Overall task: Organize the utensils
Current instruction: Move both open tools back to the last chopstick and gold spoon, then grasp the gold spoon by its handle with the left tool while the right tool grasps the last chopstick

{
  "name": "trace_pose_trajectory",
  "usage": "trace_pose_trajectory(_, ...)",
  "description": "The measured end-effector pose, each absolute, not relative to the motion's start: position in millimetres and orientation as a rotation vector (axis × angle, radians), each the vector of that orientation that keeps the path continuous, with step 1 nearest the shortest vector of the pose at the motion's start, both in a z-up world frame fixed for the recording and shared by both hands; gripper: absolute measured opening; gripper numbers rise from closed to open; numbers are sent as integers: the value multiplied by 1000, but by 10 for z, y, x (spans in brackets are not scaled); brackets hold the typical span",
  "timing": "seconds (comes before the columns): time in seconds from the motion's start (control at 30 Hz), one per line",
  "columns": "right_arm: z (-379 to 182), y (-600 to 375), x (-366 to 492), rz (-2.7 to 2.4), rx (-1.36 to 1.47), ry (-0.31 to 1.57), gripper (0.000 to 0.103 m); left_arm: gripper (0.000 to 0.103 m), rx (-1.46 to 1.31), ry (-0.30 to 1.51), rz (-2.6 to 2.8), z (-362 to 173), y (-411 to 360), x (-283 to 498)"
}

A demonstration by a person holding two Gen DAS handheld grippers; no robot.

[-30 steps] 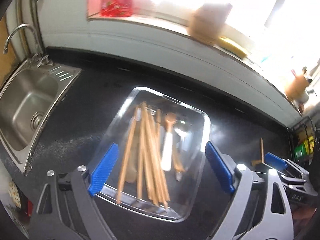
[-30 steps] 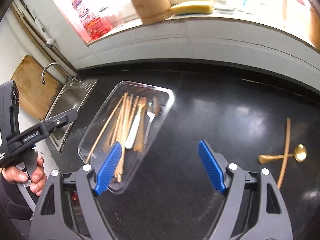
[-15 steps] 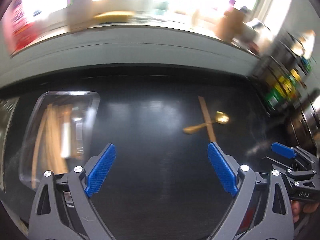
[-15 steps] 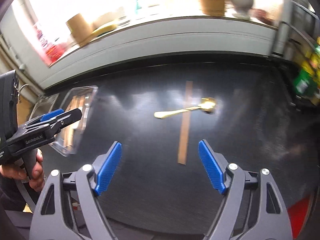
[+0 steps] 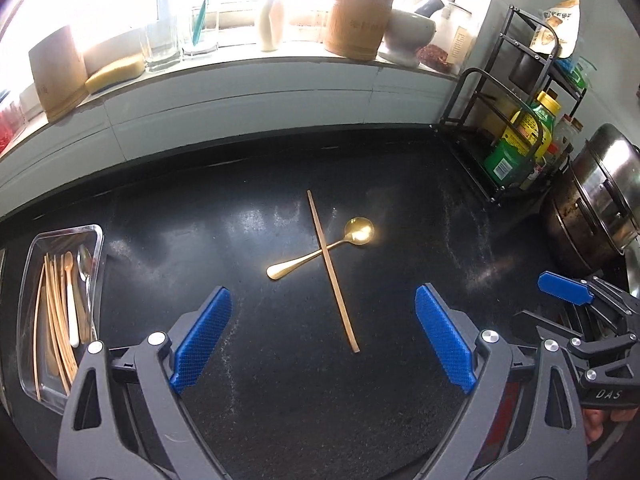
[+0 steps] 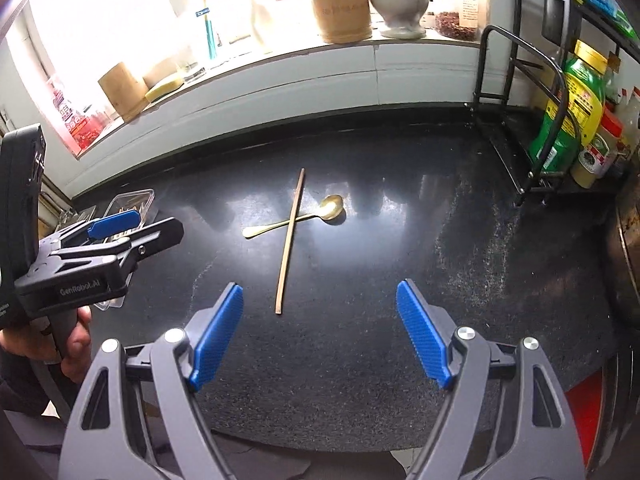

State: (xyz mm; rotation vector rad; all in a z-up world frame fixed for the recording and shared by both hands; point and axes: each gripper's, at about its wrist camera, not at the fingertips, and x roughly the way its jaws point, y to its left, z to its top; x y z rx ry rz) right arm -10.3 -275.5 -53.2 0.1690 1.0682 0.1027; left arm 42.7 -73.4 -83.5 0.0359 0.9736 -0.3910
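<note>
where chopstick [image 5: 331, 271] crosses spoon [image 5: 320, 254], bare countertop [image 5: 248, 380]

Grey hand-held gripper [image 5: 322, 336], blue pads [image 5: 201, 339].

A wooden jar [image 5: 360, 20] and a grey bowl [image 5: 410, 32] sit on the window ledge [image 5: 240, 76]. A black rack [image 5: 516, 120] with a green bottle [image 5: 520, 140] stands at the counter's right back corner, beside what looks like a metal pot [image 5: 600, 200].

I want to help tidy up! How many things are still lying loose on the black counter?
2: a gold spoon and a wooden chopstick lying across it, mid-counter. The rest sit in the clear tray at left.
</note>
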Motion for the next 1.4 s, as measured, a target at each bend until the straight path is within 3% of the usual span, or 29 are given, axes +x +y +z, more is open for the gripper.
trace_pose_trajectory(0.33,-822,-2415,174,130,116,1107,77,91,85,991,-322,-986,-369,563)
trace_pose_trajectory(0.77,-1998,-1794,829,69,-23,1226,77,91,139,1044,-330,-1256,56,1066)
trace_pose_trajectory(1.07,-2278,-1705,1077,48,-34,1219,66,91,216,1073,-453,-1655,-192,1505)
trace_pose_trajectory(1.1,-2279,-1699,1108,49,-35,1216,64,91,223,1072,-465,-1693,-223,1543)
trace_pose_trajectory(1.17,-2269,-1686,1143,58,-38,1203,46,91,257,1059,-499,-1771,-330,1632)
trace_pose_trajectory(1.23,-2252,-1670,1188,73,-38,1197,14,91,296,1037,-536,-1838,-434,1723)
trace_pose_trajectory(1.3,-2255,-1724,1239,71,-24,1203,7,91,328,1023,-576,-1909,-535,1798)
trace_pose_trajectory(1.4,-2258,-1880,1230,51,8,1206,7,91,389,1007,-665,-2047,-720,1861)
